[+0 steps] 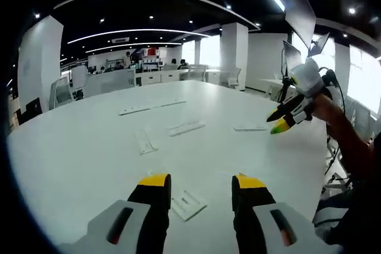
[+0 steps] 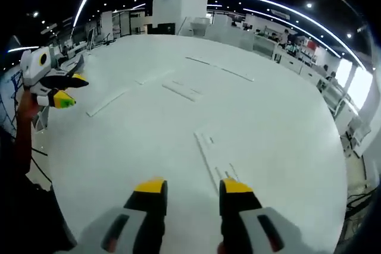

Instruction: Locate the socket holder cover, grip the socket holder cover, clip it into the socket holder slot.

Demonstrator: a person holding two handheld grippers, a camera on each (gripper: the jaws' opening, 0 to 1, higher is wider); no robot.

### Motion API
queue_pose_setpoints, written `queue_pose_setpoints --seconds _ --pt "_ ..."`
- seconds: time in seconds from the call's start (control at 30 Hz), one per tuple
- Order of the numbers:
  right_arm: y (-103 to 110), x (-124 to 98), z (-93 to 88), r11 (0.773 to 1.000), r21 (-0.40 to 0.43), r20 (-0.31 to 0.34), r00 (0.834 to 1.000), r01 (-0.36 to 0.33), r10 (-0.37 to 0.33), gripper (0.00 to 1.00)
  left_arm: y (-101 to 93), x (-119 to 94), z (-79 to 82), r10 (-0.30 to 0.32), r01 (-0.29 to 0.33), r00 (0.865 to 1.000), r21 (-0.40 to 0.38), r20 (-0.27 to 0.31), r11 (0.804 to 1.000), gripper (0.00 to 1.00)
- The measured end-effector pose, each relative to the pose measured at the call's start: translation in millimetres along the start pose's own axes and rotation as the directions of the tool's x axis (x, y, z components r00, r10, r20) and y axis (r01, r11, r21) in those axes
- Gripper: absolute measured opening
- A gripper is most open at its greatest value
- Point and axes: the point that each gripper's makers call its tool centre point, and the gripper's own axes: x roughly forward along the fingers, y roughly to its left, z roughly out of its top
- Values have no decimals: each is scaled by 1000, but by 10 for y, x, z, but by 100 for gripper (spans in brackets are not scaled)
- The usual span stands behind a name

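Note:
Several flat white plastic parts lie on a large white table (image 1: 77, 147). In the left gripper view, a short white clip-like piece (image 1: 188, 204) rests on the table between and just beyond my left gripper's (image 1: 202, 182) open jaws, which hold nothing. My right gripper (image 1: 284, 118), held by a hand, hovers over the table at the right. In the right gripper view, a long white slotted strip (image 2: 207, 151) lies just ahead of my right gripper (image 2: 193, 187), open and holding nothing. My left gripper (image 2: 58, 91) hangs at the left.
More white strips lie scattered across the table (image 2: 286, 135): a short one (image 1: 144, 141), a pair (image 1: 186, 128), another (image 1: 250, 128), and two at the far side (image 1: 134, 110). Office chairs and desks ring the table. A person's arm (image 1: 351, 147) is at the right.

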Motion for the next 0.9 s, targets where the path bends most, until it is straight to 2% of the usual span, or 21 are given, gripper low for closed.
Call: queue_pose_setpoints --seconds 0.1,0.2,0.5,0.7,0.9 --pt "-33 42 20 999 -35 -25 1000 -11 10 36 -68 69 -2 -18 18 1000 11 -11 1000 41" --pt "-49 90 77 998 -39 -35 998 -52 51 36 -140 137 -4 -34 35 999 25 -25 999 41" --pt "-76 179 167 993 -75 -77 993 -96 90 35 -303 308 -47 -76 78 996 38 -52 996 40" --pt "-136 222 186 988 -98 -129 986 -117 104 35 -429 445 -91 -102 106 992 47 -76 993 40" --pt "-206 222 195 986 -122 -171 981 -112 90 35 -506 552 -97 -118 123 989 45 -88 991 39"
